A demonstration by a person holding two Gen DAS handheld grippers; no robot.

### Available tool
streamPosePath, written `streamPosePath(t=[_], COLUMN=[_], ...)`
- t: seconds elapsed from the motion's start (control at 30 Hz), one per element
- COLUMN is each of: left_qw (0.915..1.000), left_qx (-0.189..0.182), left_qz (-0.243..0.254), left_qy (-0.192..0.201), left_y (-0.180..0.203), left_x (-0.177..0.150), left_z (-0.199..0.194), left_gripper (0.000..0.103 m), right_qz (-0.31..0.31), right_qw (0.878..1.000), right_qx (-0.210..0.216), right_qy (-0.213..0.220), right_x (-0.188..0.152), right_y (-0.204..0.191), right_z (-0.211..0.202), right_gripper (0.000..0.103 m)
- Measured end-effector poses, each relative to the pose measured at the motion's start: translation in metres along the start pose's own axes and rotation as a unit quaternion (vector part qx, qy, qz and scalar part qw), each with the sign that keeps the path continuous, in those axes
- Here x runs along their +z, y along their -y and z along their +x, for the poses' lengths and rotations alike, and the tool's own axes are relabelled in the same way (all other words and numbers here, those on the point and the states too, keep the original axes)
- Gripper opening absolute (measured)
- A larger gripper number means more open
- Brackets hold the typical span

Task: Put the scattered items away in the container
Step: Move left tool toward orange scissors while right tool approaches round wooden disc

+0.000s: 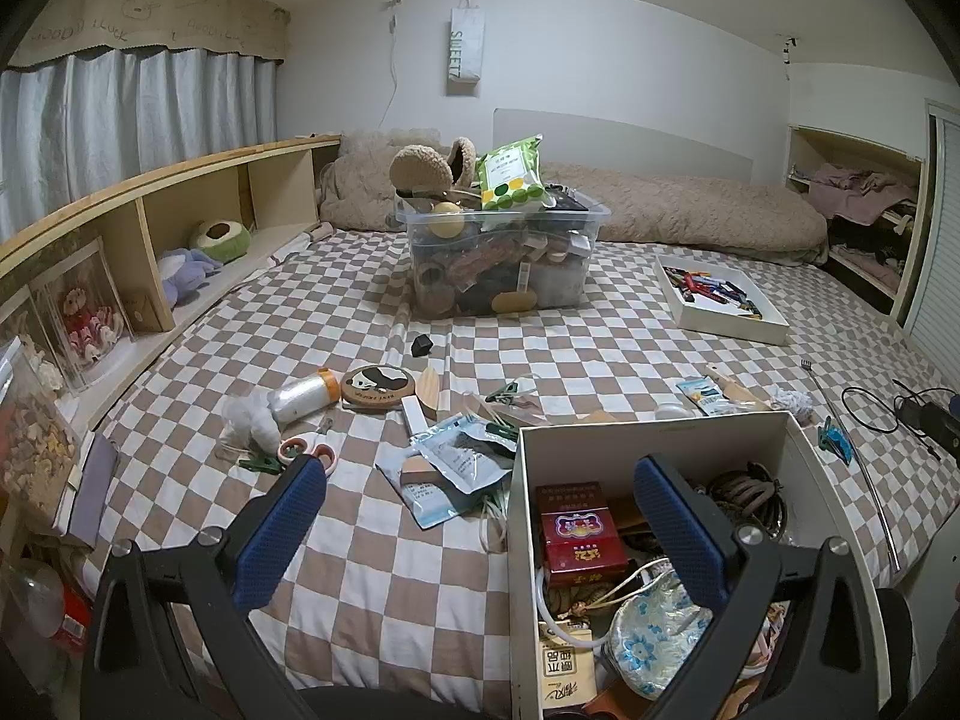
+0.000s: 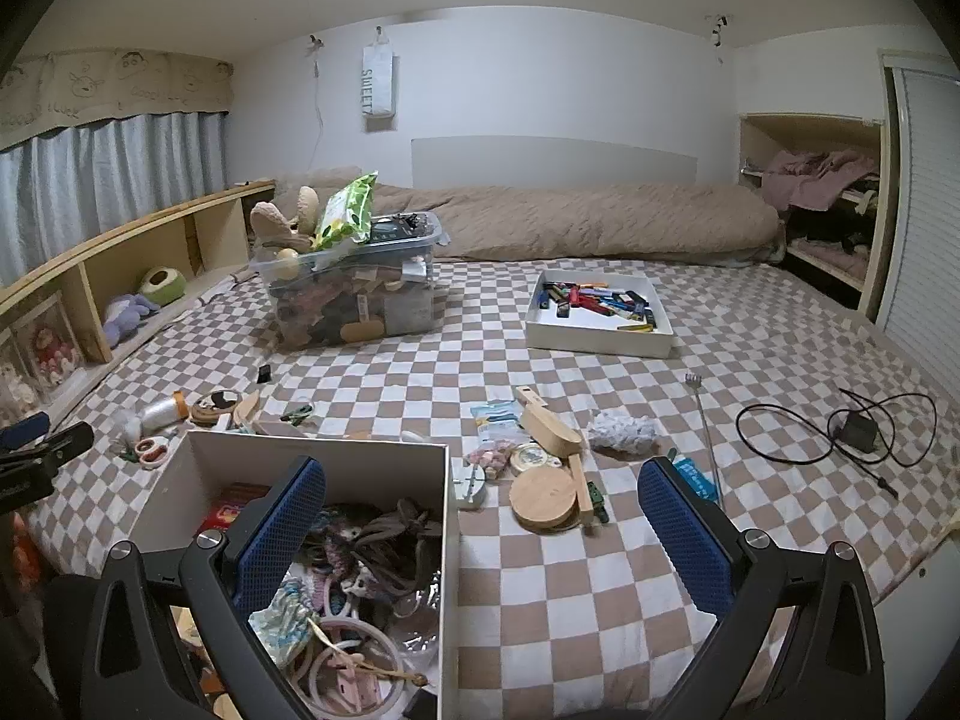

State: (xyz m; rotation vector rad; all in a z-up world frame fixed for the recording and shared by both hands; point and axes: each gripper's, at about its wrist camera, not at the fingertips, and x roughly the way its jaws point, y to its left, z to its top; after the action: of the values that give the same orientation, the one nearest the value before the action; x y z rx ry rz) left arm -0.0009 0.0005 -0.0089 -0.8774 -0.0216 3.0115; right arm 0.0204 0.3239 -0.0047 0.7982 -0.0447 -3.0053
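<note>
A white open box (image 1: 522, 516) (image 2: 447, 516) sits on the checkered bed near me, holding red packs, hair bands and pouches. Loose items lie around it. Left of it are scissors (image 1: 307, 450), a thread spool (image 1: 303, 399), a panda coaster (image 1: 375, 384) and foil packets (image 1: 459, 462). Right of it are a round wooden lid (image 2: 543, 499), a wooden brush (image 2: 549, 423), a tin (image 2: 531, 457) and crumpled paper (image 2: 621, 431). My left gripper (image 1: 480, 474) is open, straddling the box's left wall. My right gripper (image 2: 483, 480) is open and empty over the box's right wall.
A clear bin (image 1: 504, 258) (image 2: 354, 288) piled with things stands mid-bed. A white tray (image 1: 729, 324) (image 2: 594, 339) of lighters lies to its right. A black cable and charger (image 2: 852, 429) lie far right. A wooden shelf (image 1: 150, 228) runs along the left, a rolled duvet (image 2: 570, 222) at the back.
</note>
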Motion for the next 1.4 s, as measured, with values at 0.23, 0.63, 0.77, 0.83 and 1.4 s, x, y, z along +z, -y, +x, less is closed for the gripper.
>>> streamPosePath(t=[0.23,0.63,0.77,0.83,1.4], left_qw=[1.0,0.9995,0.9984,0.9978,0.9813], left_qx=[0.0,0.014,0.035,0.04,0.084], left_qz=[-0.001,-0.013,-0.022,-0.027,-0.09], left_qy=[-0.002,-0.025,-0.039,-0.045,-0.148], left_y=[-0.002,-0.024,-0.037,-0.045,-0.116], left_x=[0.0,-0.008,-0.011,-0.013,-0.035], left_z=[0.001,0.016,0.025,0.03,0.109], left_gripper=[0.103,0.103,0.103,0.103,0.103], right_qz=[-0.001,0.002,0.007,0.009,0.033], right_qw=[1.0,1.0,1.0,1.0,0.998], right_qx=[-0.001,-0.005,-0.01,-0.011,-0.031], right_qy=[-0.001,-0.01,-0.017,-0.019,-0.052], right_x=[0.0,-0.002,-0.003,-0.005,-0.016], right_y=[-0.001,0.002,0.004,0.005,0.027], right_z=[0.001,0.007,0.013,0.016,0.041], right_gripper=[0.103,0.103,0.103,0.103,0.103])
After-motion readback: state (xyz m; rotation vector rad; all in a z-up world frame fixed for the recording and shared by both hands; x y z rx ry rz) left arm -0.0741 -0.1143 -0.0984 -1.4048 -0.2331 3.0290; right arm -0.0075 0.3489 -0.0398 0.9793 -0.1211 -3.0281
